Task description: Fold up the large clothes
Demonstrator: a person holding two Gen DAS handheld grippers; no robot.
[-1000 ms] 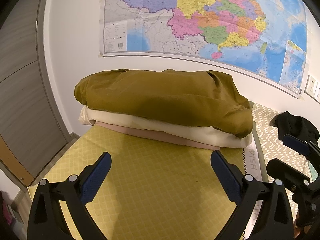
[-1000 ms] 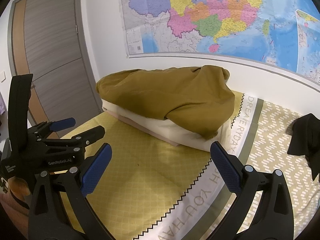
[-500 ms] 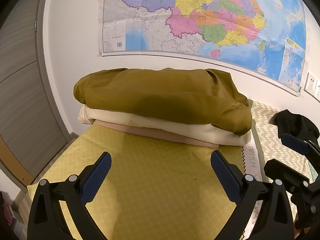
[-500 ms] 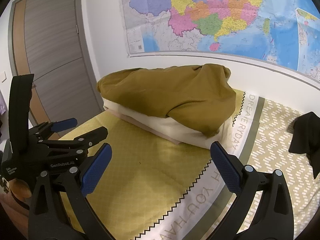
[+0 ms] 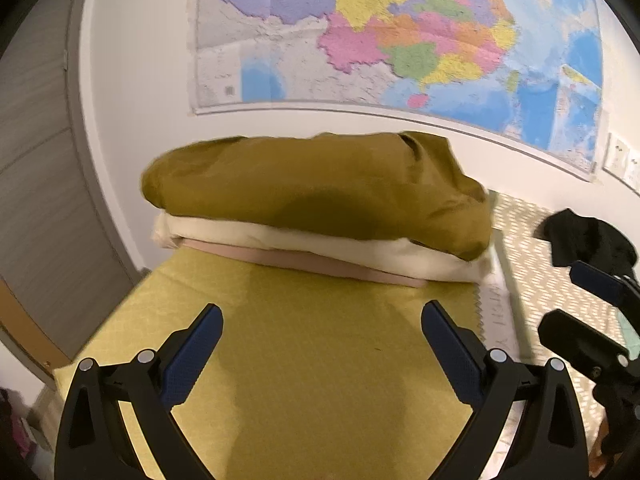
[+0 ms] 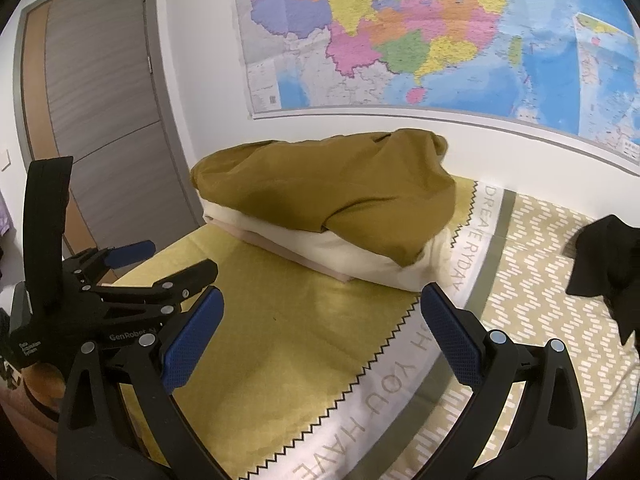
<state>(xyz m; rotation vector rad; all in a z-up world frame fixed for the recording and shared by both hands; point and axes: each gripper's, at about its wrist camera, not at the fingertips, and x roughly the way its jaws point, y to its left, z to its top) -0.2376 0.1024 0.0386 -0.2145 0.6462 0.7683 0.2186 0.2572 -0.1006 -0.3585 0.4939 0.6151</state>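
Nudged a touch closer to the folded stack [image 5: 320, 216] (olive piece on top) at the bed's [image 6: 304, 344] far end, left gripper [image 5: 322, 356] and right gripper [image 6: 322, 344] both wide open and empty, dark garment [image 6: 604, 260] apparently next.

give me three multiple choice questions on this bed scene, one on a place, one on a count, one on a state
1. Where is the black garment?
A. on top of the stack
B. alone on the patterned bedspread, right of the stack
C. in the right gripper

2. How many folded layers does the stack show?
A. one
B. three
C. five

3. How is the left gripper?
A. open, empty
B. shut on cloth
C. out of view

Answers: 1 B, it lies apart from the pile. 2 B, olive garment over cream fabric over pink fabric. 3 A, its fingers are spread with nothing between them.
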